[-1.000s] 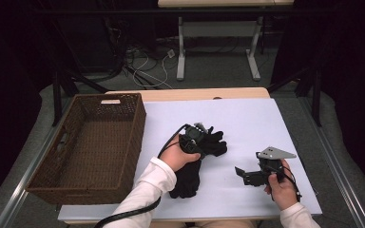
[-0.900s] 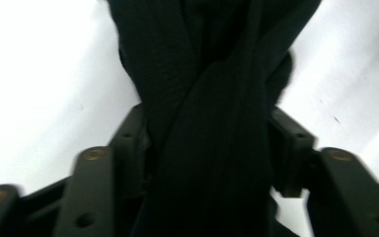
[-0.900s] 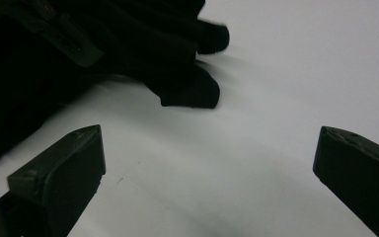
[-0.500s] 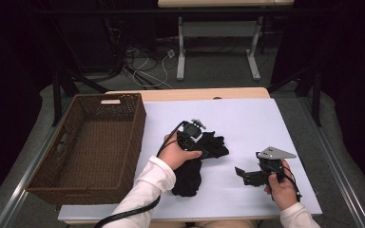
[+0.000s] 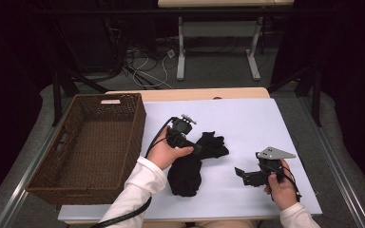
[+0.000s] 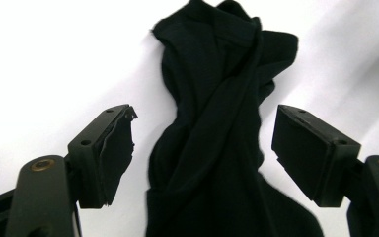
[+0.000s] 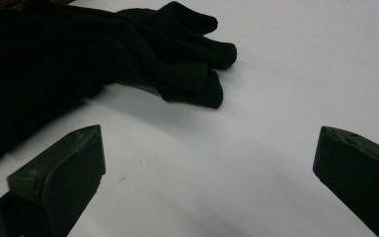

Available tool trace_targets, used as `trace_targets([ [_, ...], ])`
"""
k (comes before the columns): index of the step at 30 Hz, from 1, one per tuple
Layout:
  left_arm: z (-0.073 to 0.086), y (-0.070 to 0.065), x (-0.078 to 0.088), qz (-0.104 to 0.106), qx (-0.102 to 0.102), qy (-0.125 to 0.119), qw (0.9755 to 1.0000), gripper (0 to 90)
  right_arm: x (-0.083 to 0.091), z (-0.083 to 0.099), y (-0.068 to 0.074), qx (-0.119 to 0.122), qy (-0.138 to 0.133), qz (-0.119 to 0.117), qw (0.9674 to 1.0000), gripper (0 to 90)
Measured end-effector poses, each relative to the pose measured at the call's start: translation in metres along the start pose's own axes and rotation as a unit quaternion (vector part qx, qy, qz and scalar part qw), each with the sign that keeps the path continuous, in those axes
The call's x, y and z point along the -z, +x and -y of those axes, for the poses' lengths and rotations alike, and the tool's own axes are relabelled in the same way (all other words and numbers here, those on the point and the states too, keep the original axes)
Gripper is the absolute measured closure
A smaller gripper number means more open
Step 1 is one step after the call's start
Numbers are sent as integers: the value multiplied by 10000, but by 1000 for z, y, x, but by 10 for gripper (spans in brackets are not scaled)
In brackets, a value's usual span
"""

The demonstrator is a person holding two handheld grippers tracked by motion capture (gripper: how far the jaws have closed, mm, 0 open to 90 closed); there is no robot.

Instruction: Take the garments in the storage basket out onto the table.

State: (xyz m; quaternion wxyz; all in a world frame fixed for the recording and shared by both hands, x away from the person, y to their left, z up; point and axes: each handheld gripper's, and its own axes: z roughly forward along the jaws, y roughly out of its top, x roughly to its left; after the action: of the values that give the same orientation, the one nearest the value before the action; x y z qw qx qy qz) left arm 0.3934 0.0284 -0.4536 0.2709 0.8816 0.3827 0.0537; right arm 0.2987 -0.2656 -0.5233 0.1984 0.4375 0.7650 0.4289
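A black cloth point(image 5: 190, 166), twisted and bunched, lies on the white table top point(image 5: 247, 123), and its far end looks like glove fingers point(image 7: 212, 54) in the right gripper view. It sits right under the left tongs point(image 5: 193, 146), which the person's left hand point(image 5: 164, 153) holds just above it. In the left gripper view the twisted cloth point(image 6: 217, 123) runs up between the two black jaws, but the pads stand clear of it on both sides with white table showing in the gaps. Those jaws have just been opening and then eased slightly inward; they stand apart now and clamp nothing, though the cloth lies between them.

The right tongs point(image 5: 240, 173) sit low over the table, well to the right of the cloth, in the person's right hand point(image 5: 280, 187), with the grey three-cornered plate on top. Their jaws point toward the cloth and are spread wide; in the right gripper view bare table lies between them, and the glove fingers lie beyond and to the left of the jaw tips, not touching.

To the left of the left tongs, past the person's white sleeve point(image 5: 138, 185), stands a brown wicker basket point(image 5: 76, 142), close beside the cloth but apart from it.
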Motion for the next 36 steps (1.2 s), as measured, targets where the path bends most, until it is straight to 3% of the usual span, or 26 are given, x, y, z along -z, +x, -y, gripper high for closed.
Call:
trace_targets([
  [7,11,13,12,-35,282,-71,9996,263,0,0,1,37,-18,-3,10000,0],
  [13,19,15,18,-55,344,-188,9992,251,-1,0,2,20,1,-22,10000,0],
  [18,24,13,22,-51,221,-442,9988,245,-1,0,2,37,32,-52,10000,0],
  [22,27,11,23,-56,166,-482,9987,245,-1,0,4,36,13,-96,9999,0],
  [28,36,10,28,141,271,-605,9977,230,-2,-1,7,162,54,-101,9998,0],
  [30,40,11,30,259,419,-692,9964,213,-3,-1,9,166,92,-78,9998,0],
  [33,45,14,30,317,485,-712,9958,164,-4,-2,12,186,115,-149,9996,0],
  [36,50,17,28,398,405,-602,9966,151,-4,-4,16,161,58,-180,9997,0],
])
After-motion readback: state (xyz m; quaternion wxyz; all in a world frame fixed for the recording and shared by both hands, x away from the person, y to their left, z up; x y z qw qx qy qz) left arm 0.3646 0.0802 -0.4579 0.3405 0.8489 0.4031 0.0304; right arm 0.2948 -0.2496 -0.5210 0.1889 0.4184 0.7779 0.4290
